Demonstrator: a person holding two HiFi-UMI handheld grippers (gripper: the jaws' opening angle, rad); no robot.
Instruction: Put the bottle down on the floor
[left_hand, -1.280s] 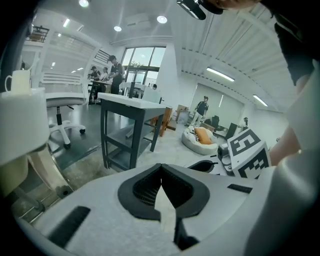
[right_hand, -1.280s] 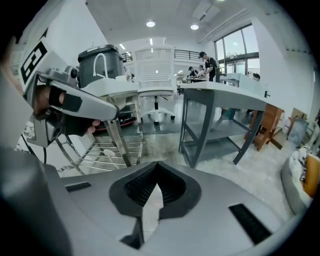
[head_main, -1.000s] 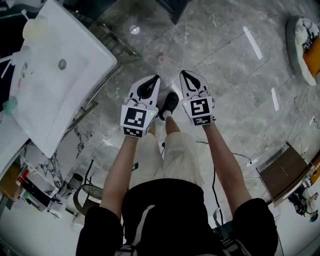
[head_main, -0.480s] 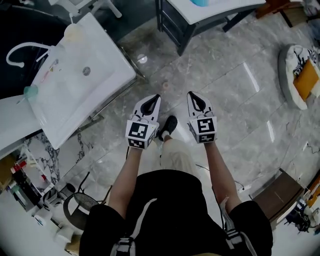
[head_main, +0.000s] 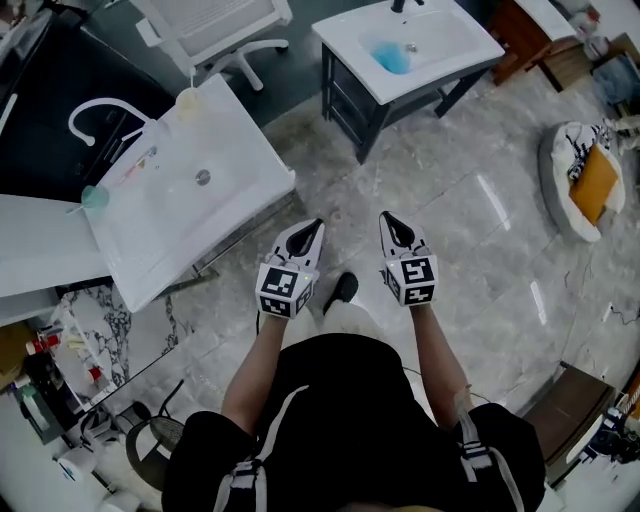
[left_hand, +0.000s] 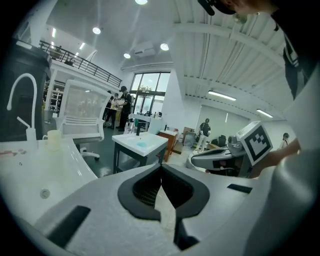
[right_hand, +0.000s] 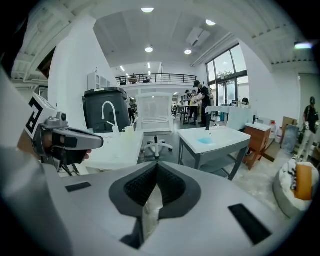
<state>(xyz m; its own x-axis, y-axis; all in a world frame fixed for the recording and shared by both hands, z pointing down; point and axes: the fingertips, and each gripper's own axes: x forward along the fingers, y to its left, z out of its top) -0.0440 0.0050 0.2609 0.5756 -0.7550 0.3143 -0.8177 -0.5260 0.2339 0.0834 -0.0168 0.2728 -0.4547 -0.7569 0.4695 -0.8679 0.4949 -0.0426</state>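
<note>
Grey marble floor (head_main: 470, 260) is seen beside a white sink table (head_main: 200, 190). Left gripper (head_main: 316, 226) and right gripper (head_main: 386, 218) are held side by side, fingers (left_hand: 142, 192) pressed together, empty. What may be the bottle (head_main: 336, 214) stands on the floor just ahead.

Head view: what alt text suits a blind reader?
Seen from above, a person holds the left gripper and right gripper side by side over a grey marble floor, jaws shut and empty. A white sink stands at the left, a second sink ahead.
</note>
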